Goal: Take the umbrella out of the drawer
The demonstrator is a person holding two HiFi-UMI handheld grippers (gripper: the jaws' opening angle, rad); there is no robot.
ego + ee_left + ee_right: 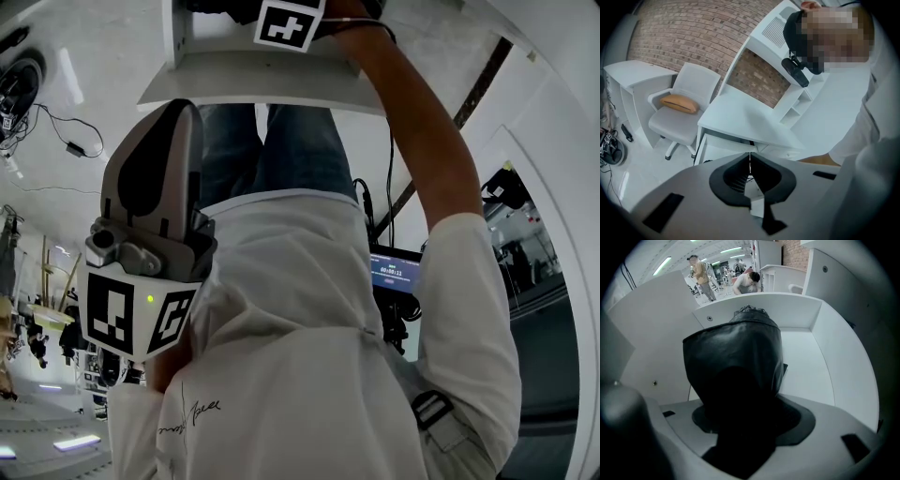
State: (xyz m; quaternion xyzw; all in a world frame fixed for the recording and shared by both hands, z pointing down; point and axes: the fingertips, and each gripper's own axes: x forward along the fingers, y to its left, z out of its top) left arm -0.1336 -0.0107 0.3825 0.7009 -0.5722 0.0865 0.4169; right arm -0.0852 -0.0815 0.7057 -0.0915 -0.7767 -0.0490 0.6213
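A black folded umbrella (740,352) lies in the open white drawer (806,366), reaching toward its back wall. My right gripper (745,401) points steeply down around it. The umbrella fills the space between the jaws and hides the pads, and the jaws stand wide. In the head view only that gripper's marker cube (289,23) shows above the drawer (262,89), at the end of an outstretched arm. My left gripper (183,111) is held by the person's chest, away from the drawer. Its jaws (750,157) meet at the tips with nothing between them.
In the left gripper view, a white desk (740,119) stands against a brick wall. Beside it is a white office chair (684,122) with a tan cushion (679,103). Cables (56,122) lie on the floor at the left. People (701,273) stand far behind the drawer.
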